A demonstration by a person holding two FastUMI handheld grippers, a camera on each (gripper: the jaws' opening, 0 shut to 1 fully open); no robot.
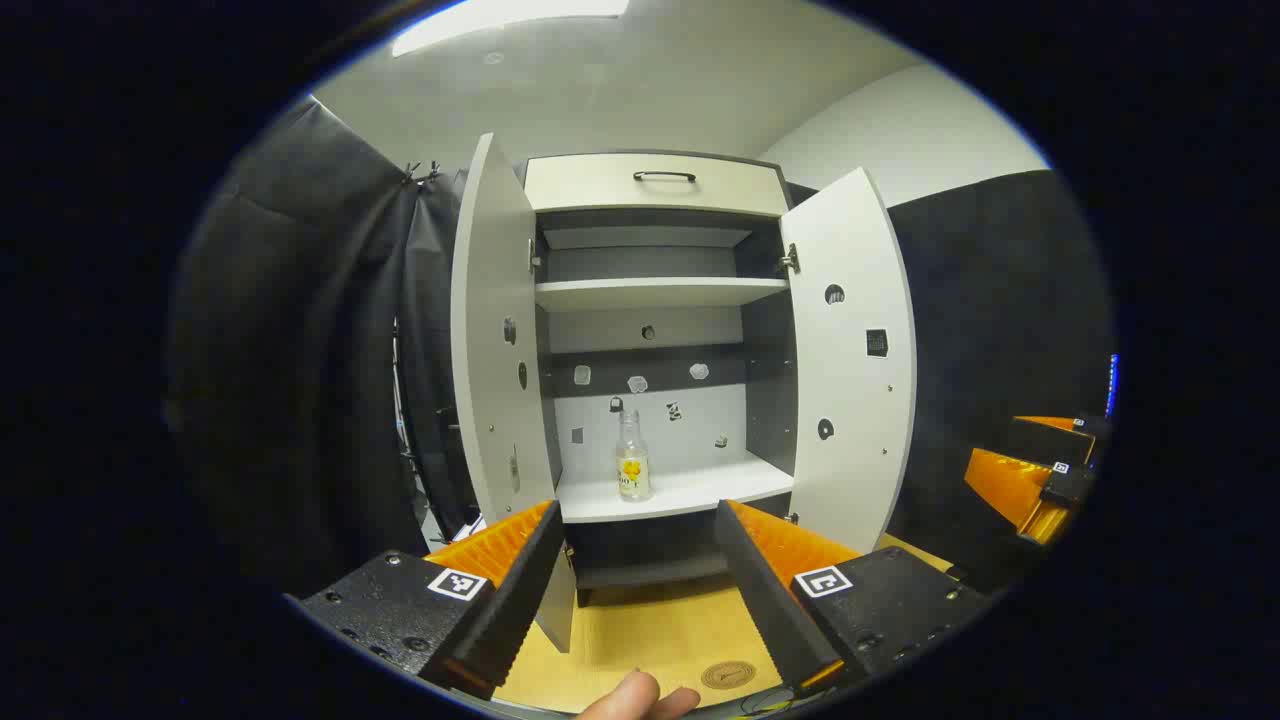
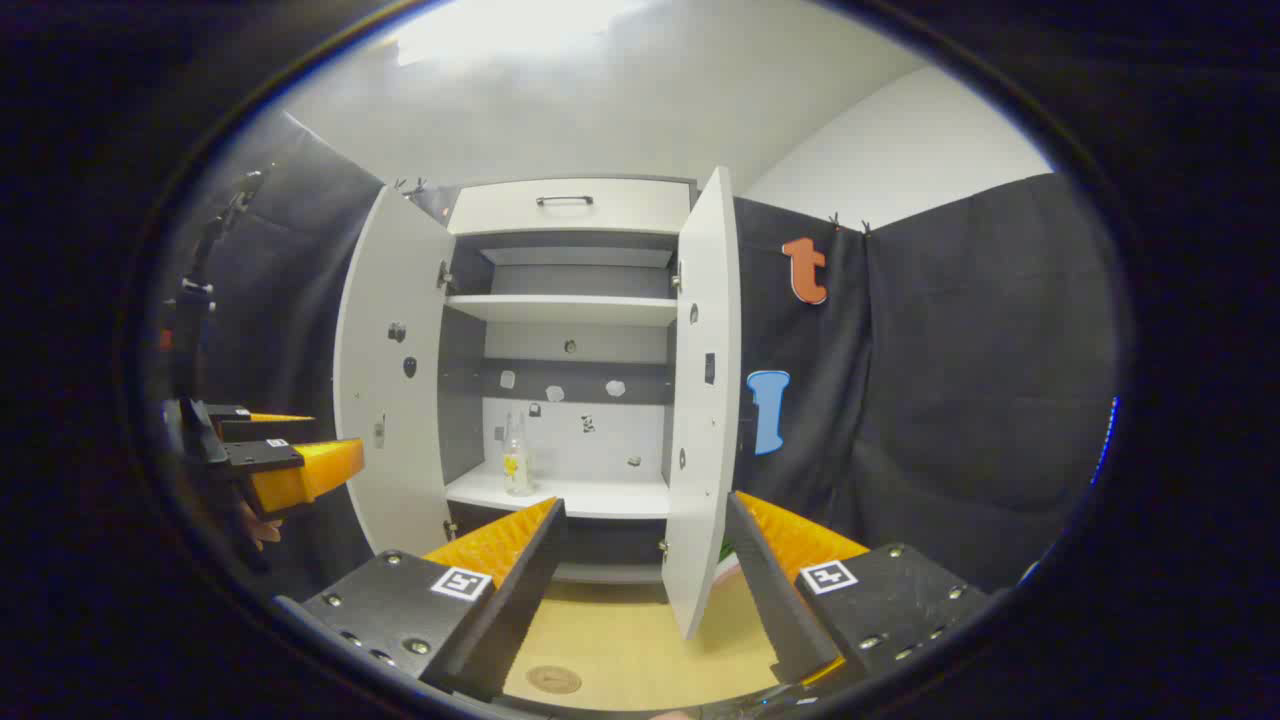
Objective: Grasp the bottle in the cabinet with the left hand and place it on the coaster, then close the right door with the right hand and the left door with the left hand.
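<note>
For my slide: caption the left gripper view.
Open left gripper faces glass bottle in open cabinet.

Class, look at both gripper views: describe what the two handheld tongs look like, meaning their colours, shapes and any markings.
The left tongs have two flat wedge-shaped fingers, ribbed orange on the outer faces and dark on the inner ones, mounted on black blocks with visible screws. Each block carries a small square black-and-white marker. The right tongs are built the same way.

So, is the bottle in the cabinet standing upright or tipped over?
Upright. The bottle stands on its base on the cabinet's lower shelf, neck pointing up, between both open doors.
</note>
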